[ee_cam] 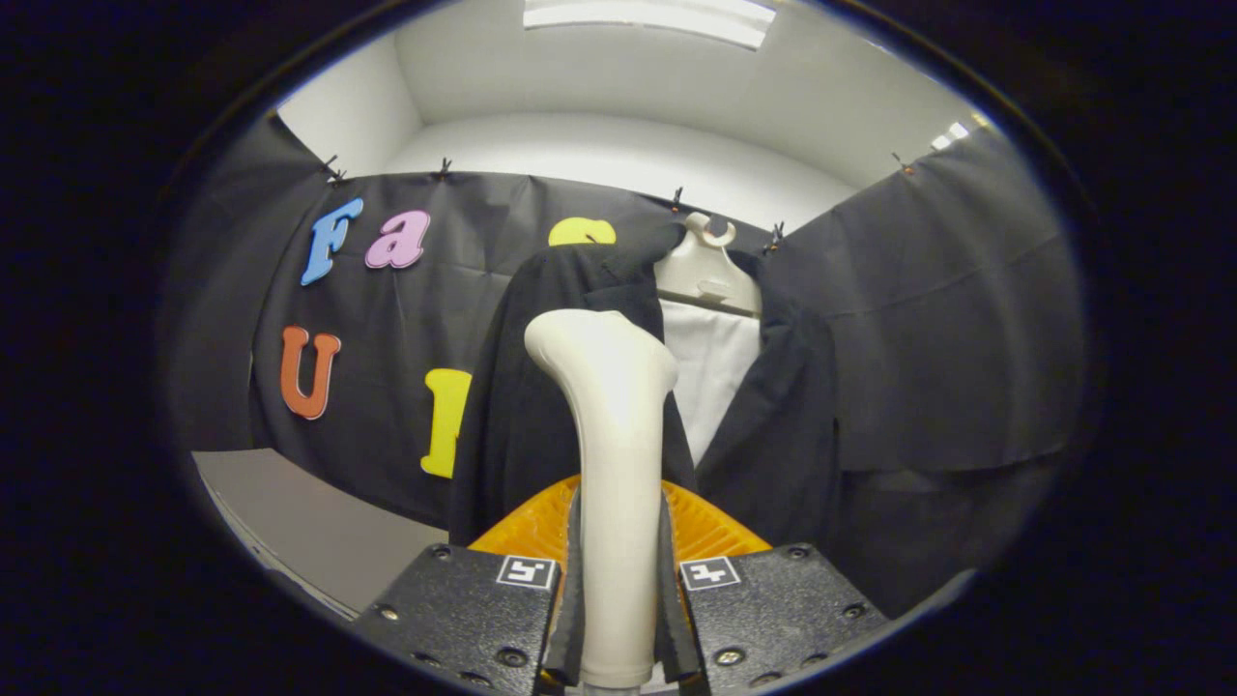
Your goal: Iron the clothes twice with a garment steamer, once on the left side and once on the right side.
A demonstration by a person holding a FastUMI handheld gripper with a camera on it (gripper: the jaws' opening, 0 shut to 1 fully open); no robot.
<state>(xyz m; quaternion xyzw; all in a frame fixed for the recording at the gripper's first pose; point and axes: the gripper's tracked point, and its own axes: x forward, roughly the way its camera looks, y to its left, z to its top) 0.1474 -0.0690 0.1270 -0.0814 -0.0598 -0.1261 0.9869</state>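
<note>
The gripper point(618, 580) sits at the bottom centre of the frame, its jaws closed tight on the handle of the garment steamer point(611, 454). Both fingers point(570, 590) press against the sides of the cream-white handle, which stands upright between them and rises toward the middle of the frame, where it widens into a rounded head bent slightly to the left. Behind the lower part of the handle, just above the two dark finger blocks, an orange ribbed part point(710, 530) fans out to either side.

Just beyond the steamer head hangs the dark jacket point(783, 416), in the centre and centre right of the frame. It is draped on a pale hanger point(704, 266) whose hook sits at the upper centre. The jacket front is open, showing a white panel point(713, 372) between its two dark sides, just right of the steamer head. The head overlaps the jacket's left-hand side in the picture; whether it touches the fabric cannot be told.

A black cloth wall point(957, 319) is pinned up behind the jacket across the width of the frame. In the lower left of the frame lies a grey table point(309, 527), well apart from the jacket. White ceiling point(676, 87) and a light strip point(647, 19) fill the top of the frame.
</note>
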